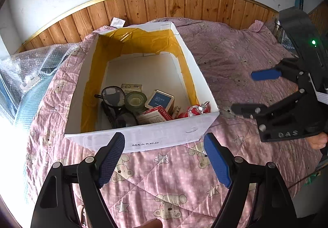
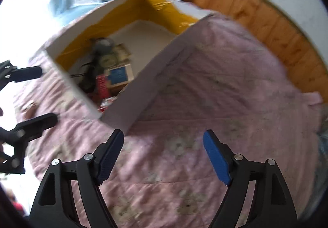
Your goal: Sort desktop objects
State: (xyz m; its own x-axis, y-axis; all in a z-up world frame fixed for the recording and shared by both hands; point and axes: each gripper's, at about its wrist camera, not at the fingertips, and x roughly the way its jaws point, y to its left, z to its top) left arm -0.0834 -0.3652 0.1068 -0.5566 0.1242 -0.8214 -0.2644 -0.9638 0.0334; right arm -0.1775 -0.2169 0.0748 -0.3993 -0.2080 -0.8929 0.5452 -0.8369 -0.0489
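In my left view, bubble wrap point(image 1: 30, 68) lies at the far left edge of the pink quilt point(image 1: 164, 176). My left gripper point(image 1: 164, 158) fills the bottom, jaws wide apart and holding nothing, just short of the white box point(image 1: 164, 135) at centre frame. Inside the box, left to right: a magnifier point(image 1: 113, 94), a tape roll point(image 1: 135, 102), a blue-labelled tin point(image 1: 161, 99), a red carton point(image 1: 155, 116) and something red and clear point(image 1: 194, 111) in the near right corner. At the right edge my right gripper point(image 1: 244, 92) hangs over the quilt, jaws also spread and empty. The right view is blurred.
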